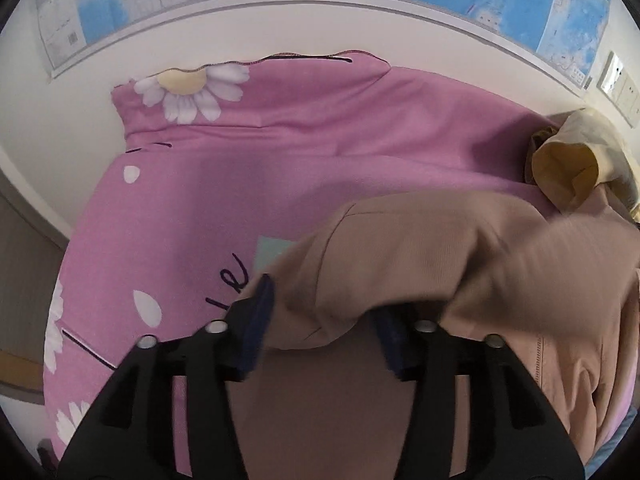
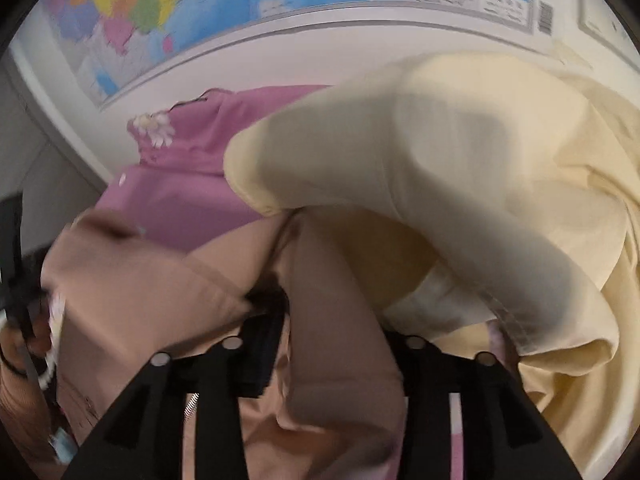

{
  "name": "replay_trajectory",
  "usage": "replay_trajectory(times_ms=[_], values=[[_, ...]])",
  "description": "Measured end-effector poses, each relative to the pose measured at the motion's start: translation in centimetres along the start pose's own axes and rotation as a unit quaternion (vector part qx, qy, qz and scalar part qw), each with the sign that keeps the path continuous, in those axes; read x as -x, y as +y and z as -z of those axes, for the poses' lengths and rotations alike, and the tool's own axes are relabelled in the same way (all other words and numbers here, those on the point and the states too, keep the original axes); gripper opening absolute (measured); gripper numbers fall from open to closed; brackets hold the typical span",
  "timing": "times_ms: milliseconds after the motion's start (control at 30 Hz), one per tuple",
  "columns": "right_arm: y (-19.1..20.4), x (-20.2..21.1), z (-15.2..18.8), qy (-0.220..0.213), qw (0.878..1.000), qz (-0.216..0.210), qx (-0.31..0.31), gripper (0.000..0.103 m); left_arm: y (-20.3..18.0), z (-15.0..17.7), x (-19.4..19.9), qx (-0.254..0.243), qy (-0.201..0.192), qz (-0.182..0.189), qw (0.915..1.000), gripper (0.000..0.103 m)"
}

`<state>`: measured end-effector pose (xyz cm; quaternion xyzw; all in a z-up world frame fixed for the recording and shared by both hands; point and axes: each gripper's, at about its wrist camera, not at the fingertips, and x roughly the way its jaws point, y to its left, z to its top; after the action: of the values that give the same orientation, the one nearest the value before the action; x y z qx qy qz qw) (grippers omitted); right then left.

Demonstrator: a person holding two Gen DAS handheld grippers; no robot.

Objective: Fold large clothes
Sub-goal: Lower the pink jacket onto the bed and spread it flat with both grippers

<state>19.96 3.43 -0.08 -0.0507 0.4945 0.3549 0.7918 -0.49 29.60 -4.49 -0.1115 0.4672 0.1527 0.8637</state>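
Observation:
A tan garment (image 1: 440, 256) lies bunched on a pink daisy-print bed sheet (image 1: 192, 200). My left gripper (image 1: 324, 328) points down at its near edge. Its jaws stand wide apart, and a fold of the tan cloth sags between the blue pads (image 1: 256, 320) without being pinched. In the right wrist view the tan garment (image 2: 160, 280) runs as a thick fold between the fingers of my right gripper (image 2: 336, 344). Those jaws are parted, and the right fingertip is hidden by cloth. A pale yellow garment (image 2: 460, 160) is heaped just beyond it.
A pink pillow (image 1: 240, 96) leans on the white wall under a map (image 1: 540, 0). The yellow garment (image 1: 564, 168) sits at the bed's right end below wall sockets (image 1: 618, 80). A person's hand (image 2: 16, 356) shows blurred at the left edge.

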Motion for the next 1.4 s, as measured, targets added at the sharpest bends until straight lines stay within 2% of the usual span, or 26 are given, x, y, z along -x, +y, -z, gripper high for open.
replay_trajectory(times_ms=[67, 133, 200, 267, 367, 433, 467, 533, 567, 633, 700, 767, 833, 867, 900, 933, 967, 1000, 1100, 1167, 1267, 1333, 1400], values=[[0.8, 1.1, 0.4, -0.010, 1.000, 0.007, 0.027, 0.055, 0.9, 0.2, 1.1, 0.004, -0.008, 0.044, 0.9990, 0.076], [1.7, 2.2, 0.6, -0.023, 0.997, 0.021, 0.065, 0.065, 1.3, 0.9, 3.3, -0.008, -0.031, 0.074, 0.9967, 0.076], [2.7, 3.6, 1.4, -0.050, 0.992, 0.043, 0.106, 0.072, 1.0, 1.4, 4.7, -0.029, -0.045, 0.091, 0.9944, 0.083], [3.9, 4.4, 1.7, -0.077, 0.984, 0.082, 0.139, 0.076, -0.3, 1.9, 5.7, -0.068, -0.056, 0.101, 0.9909, 0.083], [6.4, 4.7, 2.0, -0.116, 0.966, 0.092, 0.213, 0.077, -3.4, 1.8, 5.2, -0.125, -0.058, 0.087, 0.9866, 0.084], [7.6, 3.5, 2.0, -0.107, 0.956, 0.098, 0.256, 0.076, -4.9, 1.4, 3.7, -0.136, -0.045, 0.083, 0.9861, 0.084], [8.1, 2.3, 1.7, -0.096, 0.953, 0.099, 0.270, 0.073, -5.4, 1.0, 2.8, -0.136, -0.036, 0.079, 0.9869, 0.079], [7.9, 1.2, 1.4, -0.082, 0.951, 0.104, 0.279, 0.047, -6.1, 0.1, 0.9, -0.134, -0.021, 0.073, 0.9880, 0.067], [7.9, 0.4, 0.9, -0.071, 0.952, 0.102, 0.281, 0.027, -6.4, -0.4, -0.1, -0.131, -0.012, 0.064, 0.9892, 0.059], [7.1, -0.9, -0.7, -0.052, 0.957, 0.103, 0.266, 0.014, -6.5, -1.9, -2.1, -0.116, 0.007, 0.059, 0.9915, 0.053], [6.0, -1.3, -2.9, -0.056, 0.967, 0.098, 0.228, 0.009, -6.1, -3.2, -3.4, -0.102, 0.014, 0.057, 0.9930, 0.047], [4.9, -1.2, -4.8, -0.064, 0.980, 0.075, 0.173, 0.008, -5.6, -4.9, -4.2, -0.074, 0.021, 0.069, 0.9947, 0.046], [4.3, -2.2, -6.0, -0.055, 0.986, 0.061, 0.146, 0.009, -4.8, -6.2, -4.9, -0.034, 0.037, 0.090, 0.9947, 0.059], [4.2, -3.2, -6.1, -0.037, 0.986, 0.074, 0.145, 0.013, -4.5, -6.7, -5.3, -0.014, 0.045, 0.099, 0.9939, 0.064], [4.2, -3.7, -6.1, -0.028, 0.985, 0.086, 0.144, 0.025, -4.3, -6.9, -5.3, -0.007, 0.044, 0.101, 0.9938, 0.064], [4.2, -3.8, -6.0, -0.023, 0.986, 0.088, 0.142, 0.032, -4.3, -7.0, -5.0, -0.007, 0.040, 0.099, 0.9943, 0.064], [4.1, -3.4, -5.9, -0.026, 0.987, 0.078, 0.139, 0.046, -4.3, -6.9, -4.6, -0.010, 0.033, 0.099, 0.9945, 0.067], [3.8, -2.2, -5.6, -0.041, 0.989, 0.055, 0.129, 0.055, -4.2, -6.8, -4.2, -0.012, 0.027, 0.101, 0.9945, 0.079], [2.9, 2.6, -3.8, -0.085, 0.989, 0.032, 0.117, 0.061, -4.0, -5.6, -1.3, -0.030, -0.017, 0.089, 0.9954, 0.086], [2.2, 6.7, -1.1, -0.116, 0.986, 0.033, 0.114, 0.075, -3.9, -4.7, 0.2, -0.043, -0.037, 0.082, 0.9950, 0.090], [1.1, 10.3, 3.8, -0.117, 0.988, 0.033, 0.100, 0.075, -3.9, -3.1, 2.2, -0.073, -0.052, 0.099, 0.9911, 0.090], [0.4, 11.2, 8.7, -0.085, 0.993, 0.017, 0.077, 0.075, -4.4, -1.5, 3.6, -0.100, -0.060, 0.112, 0.9869, 0.090], [0.2, 10.5, 13.0, -0.053, 0.996, 0.022, 0.069, 0.072, -5.1, -0.3, 4.4, -0.119, -0.061, 0.123, 0.9833, 0.090]])
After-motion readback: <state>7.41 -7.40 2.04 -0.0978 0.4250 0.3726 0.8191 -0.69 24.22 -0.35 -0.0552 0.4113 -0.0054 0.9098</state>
